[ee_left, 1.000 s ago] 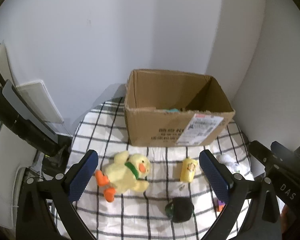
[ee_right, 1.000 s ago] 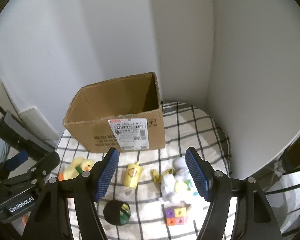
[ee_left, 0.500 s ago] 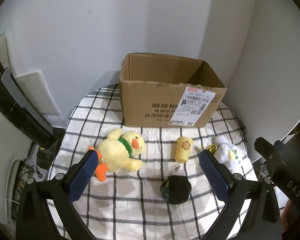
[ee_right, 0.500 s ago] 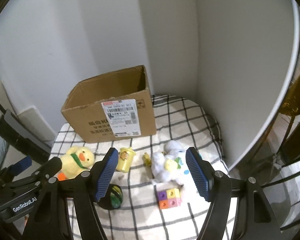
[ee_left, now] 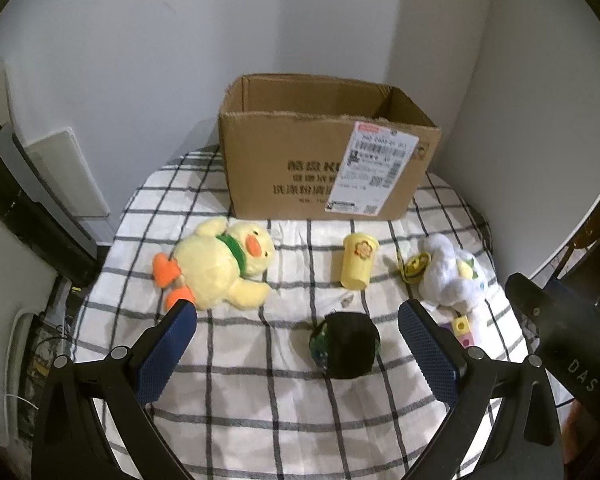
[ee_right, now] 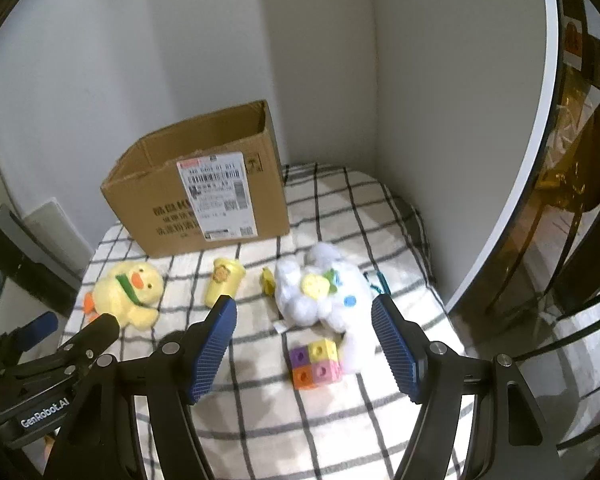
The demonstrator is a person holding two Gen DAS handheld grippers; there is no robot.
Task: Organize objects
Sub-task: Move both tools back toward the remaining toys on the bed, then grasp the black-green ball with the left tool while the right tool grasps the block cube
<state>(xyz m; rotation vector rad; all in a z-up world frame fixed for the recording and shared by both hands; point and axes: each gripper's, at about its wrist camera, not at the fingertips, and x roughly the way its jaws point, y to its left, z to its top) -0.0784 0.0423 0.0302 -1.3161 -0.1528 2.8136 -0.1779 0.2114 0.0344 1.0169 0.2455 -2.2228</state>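
The left gripper (ee_left: 298,344) is hovering with its blue-padded fingers (ee_left: 168,350) spread wide, gripping nothing. Between the fingertips, a dark round ball (ee_left: 345,345) is lying on the white black-checked cloth (ee_left: 260,408). Ahead and left of it, a yellow plush duck with a green scarf (ee_left: 220,266) is lying; ahead, a small yellow plastic cup (ee_left: 358,260) is standing.

The right gripper (ee_right: 304,344) is also spread and empty. Between its fingers, a block of coloured cubes (ee_right: 315,363) is touching a white plush toy (ee_right: 324,290). Farther ahead, an open brown cardboard box (ee_right: 204,208) is standing against the wall.
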